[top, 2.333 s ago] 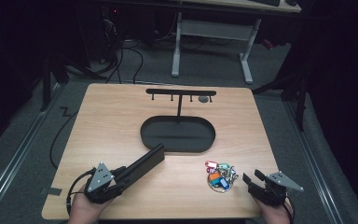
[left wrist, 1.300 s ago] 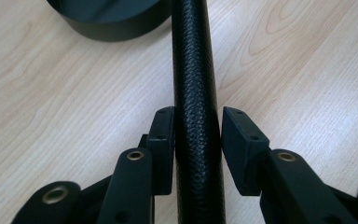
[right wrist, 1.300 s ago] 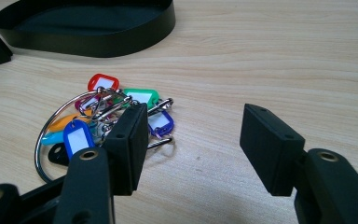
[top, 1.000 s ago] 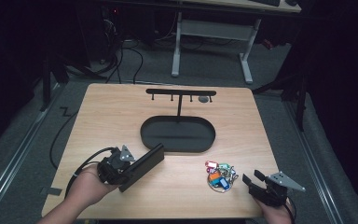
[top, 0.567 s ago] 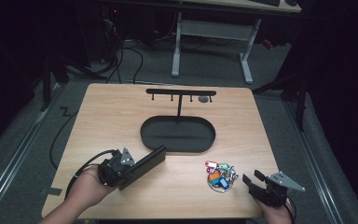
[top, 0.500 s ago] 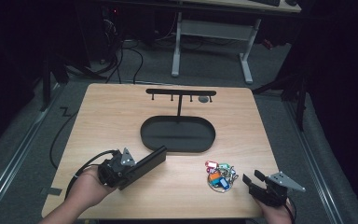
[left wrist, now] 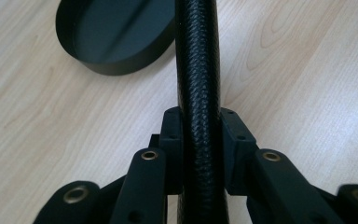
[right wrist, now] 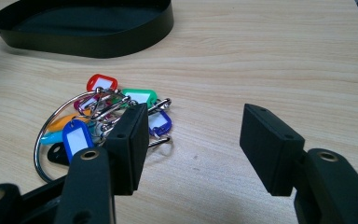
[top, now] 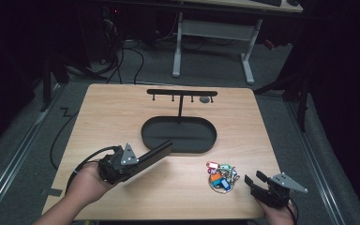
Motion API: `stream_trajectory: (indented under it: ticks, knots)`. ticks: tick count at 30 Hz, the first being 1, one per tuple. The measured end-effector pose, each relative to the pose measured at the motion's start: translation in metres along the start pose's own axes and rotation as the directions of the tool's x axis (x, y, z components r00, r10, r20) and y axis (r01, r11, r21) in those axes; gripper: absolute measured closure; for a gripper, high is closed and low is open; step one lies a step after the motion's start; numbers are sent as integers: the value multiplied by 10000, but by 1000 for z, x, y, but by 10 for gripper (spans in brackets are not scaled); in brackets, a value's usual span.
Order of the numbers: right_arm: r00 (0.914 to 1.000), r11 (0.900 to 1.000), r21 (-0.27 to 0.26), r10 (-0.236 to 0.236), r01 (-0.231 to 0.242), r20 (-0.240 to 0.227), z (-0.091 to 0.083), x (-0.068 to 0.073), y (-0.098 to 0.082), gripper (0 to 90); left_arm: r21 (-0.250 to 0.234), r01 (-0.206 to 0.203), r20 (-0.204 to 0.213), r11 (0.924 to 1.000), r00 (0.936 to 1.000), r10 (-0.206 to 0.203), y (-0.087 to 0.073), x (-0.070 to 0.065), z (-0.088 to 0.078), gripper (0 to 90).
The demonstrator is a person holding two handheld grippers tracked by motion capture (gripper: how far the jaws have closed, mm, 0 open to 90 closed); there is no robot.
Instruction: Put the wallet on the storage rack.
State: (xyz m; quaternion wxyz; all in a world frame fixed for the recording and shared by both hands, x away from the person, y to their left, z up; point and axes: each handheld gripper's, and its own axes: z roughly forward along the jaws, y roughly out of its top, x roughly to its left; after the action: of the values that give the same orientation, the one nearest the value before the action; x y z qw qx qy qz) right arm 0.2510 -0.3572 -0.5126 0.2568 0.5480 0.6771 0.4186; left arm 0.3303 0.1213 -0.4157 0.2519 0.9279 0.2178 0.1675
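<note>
A long, flat black case (top: pixel 155 152) with a pebbled, leather-like skin is clamped edge-up in the left gripper (top: pixel 143 159), and the pads press on both of its narrow sides in the left gripper view (left wrist: pixel 198 140); those jaws have just been closing, with the case between them. It lies low over the front left of the wooden table (top: pixel 122 117), its far end pointing toward the black oval tray (top: pixel 145 136) and stopping just beside the tray's near rim. Held by one end like this, the case can probably be steered lengthwise toward the tray. The tray is the base of a stand, from which a thin post rises to a bar with small hooks (top: pixel 182 93) near the table's back edge. Off to the right, a big ring of keys with coloured plastic tags (top: pixel 220 174), red, green, blue and orange, sits on the bare wood. The right gripper (top: pixel 257 178) waits just beside the bunch, its jaws standing apart with nothing between them, and its left pad (right wrist: pixel 131 144) partly covers the tags in the right gripper view. It seems parked for a later turn at the keys.
</note>
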Motion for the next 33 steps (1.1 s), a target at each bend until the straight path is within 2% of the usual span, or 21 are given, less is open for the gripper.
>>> stream_trajectory:
  ticks: [1,4,6,12,18,23,25,28,29,30,31,33]
  knots:
    - [10000,10000,0,0,0,0,0,0,0,427,0,0,0,10000,10000,0,0,0,0,741]
    - [10000,10000,-24,-11,11,26,-1,-1,-1,428,-152,-424,-179,9990,9990,421,7,4,0,741]
    - [10000,10000,-21,21,-21,38,-2,-1,-1,428,-136,-543,-217,9984,9983,540,10,5,0,741]
    - [9998,9999,-49,91,-90,157,-8,-4,-4,430,-188,-1099,-619,9938,9922,1085,23,12,7,741]
    - [9997,9999,-50,121,-120,216,-11,-5,-6,430,-317,-1462,-897,9887,9857,1429,34,17,12,740]
    - [9996,9999,-81,127,-125,264,-14,-6,-7,431,-279,-1930,-1345,9808,9730,1876,47,24,20,740]
    - [9996,9999,-102,94,-91,261,-14,-6,-7,431,-360,-2055,-1369,9780,9704,1989,51,26,24,740]
    - [9996,9999,-87,115,-113,260,-14,-6,-7,431,-390,-2466,-1539,9683,9590,2380,55,26,29,740]
    - [9996,9999,-82,109,-107,260,-14,-6,-7,431,-390,-2466,-1539,9683,9590,2380,55,26,29,739]
    - [9996,9999,-83,111,-109,253,-14,-6,-7,431,-472,-2653,-1566,9630,9541,2551,58,27,32,739]
    - [9996,9999,-86,113,-111,258,-14,-6,-7,431,-531,-2701,-1574,9614,9530,2590,60,27,34,739]
    - [9996,9999,-97,92,-89,269,-14,-6,-7,431,-503,-2945,-1650,9543,9449,2829,64,29,37,739]
